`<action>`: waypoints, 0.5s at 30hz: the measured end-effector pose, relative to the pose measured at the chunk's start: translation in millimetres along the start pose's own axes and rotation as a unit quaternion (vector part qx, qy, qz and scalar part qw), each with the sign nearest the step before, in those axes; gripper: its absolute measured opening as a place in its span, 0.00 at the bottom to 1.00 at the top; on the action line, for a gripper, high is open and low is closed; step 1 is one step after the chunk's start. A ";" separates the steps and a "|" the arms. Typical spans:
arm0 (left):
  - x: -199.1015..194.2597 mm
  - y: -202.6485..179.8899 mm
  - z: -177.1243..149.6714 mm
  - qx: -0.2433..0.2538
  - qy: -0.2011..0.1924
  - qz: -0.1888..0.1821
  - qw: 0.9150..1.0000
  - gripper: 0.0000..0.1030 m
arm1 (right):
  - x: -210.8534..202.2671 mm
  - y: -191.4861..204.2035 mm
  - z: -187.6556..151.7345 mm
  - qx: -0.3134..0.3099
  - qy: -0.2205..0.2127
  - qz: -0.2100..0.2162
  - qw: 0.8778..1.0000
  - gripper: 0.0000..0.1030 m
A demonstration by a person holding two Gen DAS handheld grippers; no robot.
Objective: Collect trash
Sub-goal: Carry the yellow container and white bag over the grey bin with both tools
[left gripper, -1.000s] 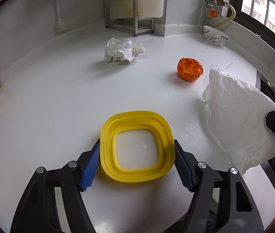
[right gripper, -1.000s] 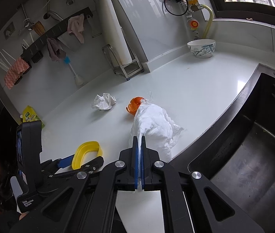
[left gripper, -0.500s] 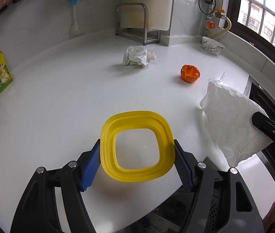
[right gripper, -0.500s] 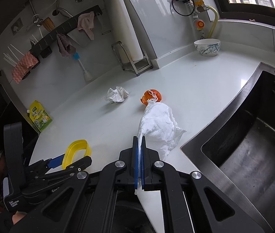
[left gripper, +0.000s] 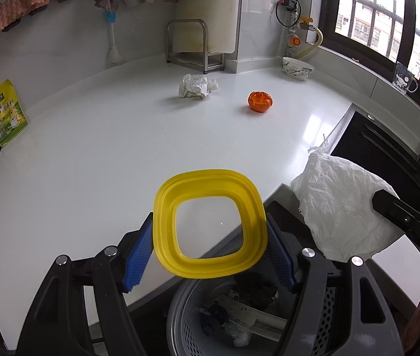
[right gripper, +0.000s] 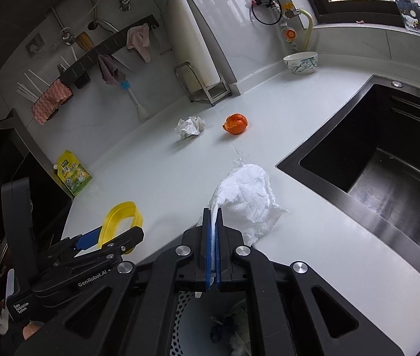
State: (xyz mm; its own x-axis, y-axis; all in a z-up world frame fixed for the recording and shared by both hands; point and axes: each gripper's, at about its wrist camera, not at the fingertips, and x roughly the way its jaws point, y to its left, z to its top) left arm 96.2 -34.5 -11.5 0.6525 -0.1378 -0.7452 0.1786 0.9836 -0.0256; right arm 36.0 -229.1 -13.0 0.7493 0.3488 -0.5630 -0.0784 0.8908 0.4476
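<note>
My left gripper (left gripper: 210, 249) is shut on a yellow square ring (left gripper: 210, 224) and holds it in the air over the counter's front edge, above a grey perforated trash bin (left gripper: 180, 329). The ring also shows in the right wrist view (right gripper: 121, 222). My right gripper (right gripper: 213, 231) is shut on a crumpled white plastic bag (right gripper: 248, 201), which hangs in the air at the right of the left wrist view (left gripper: 343, 207). A crumpled paper ball (left gripper: 196, 86) and an orange peel (left gripper: 259, 101) lie far back on the white counter (left gripper: 91, 154).
The bin (right gripper: 210, 326) below both grippers holds several scraps. A black sink (right gripper: 387, 160) is on the right. A green-yellow pouch (left gripper: 5, 114) leans at the left wall. A bowl (left gripper: 297, 68) and a metal rack (left gripper: 195, 44) stand at the back.
Both grippers have pulled back and up from the counter, carrying the ring and the bag past the front edge. The trash bin has come into view below.
</note>
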 end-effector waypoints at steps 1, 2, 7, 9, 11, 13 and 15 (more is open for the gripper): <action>-3.2 -0.5 -4.5 0.000 0.000 -0.003 1.000 0.66 | -3.4 0.6 -5.9 0.001 0.002 -0.003 1.000 0.02; -5.9 -1.2 -8.4 0.000 -0.001 -0.006 1.000 0.66 | -6.6 1.2 -11.6 0.002 0.004 -0.005 1.000 0.02; -18.0 -4.1 -26.4 0.008 0.000 -0.015 1.000 0.66 | -21.2 3.8 -37.8 0.011 0.006 -0.006 1.000 0.02; -21.4 -5.3 -33.5 0.014 0.003 -0.019 1.000 0.66 | -25.6 5.8 -47.4 0.013 0.006 -0.006 1.000 0.02; -24.5 -6.3 -41.6 0.019 0.006 -0.022 1.000 0.66 | -30.3 8.5 -57.5 0.011 0.006 -0.007 1.000 0.02; -27.5 -7.2 -48.5 0.026 0.007 -0.024 0.999 0.66 | -33.5 11.3 -66.3 0.009 0.009 -0.007 1.000 0.02; -30.5 -8.2 -55.1 0.034 0.007 -0.024 0.999 0.66 | -36.2 14.4 -74.8 0.004 0.013 -0.011 1.000 0.02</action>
State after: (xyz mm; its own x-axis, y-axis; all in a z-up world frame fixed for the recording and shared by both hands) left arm 34.3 -32.0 -25.3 0.6310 -0.1834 -0.7538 0.2595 0.9656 -0.0177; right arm -41.5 -207.1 -38.1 0.7340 0.3372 -0.5895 -0.0574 0.8957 0.4408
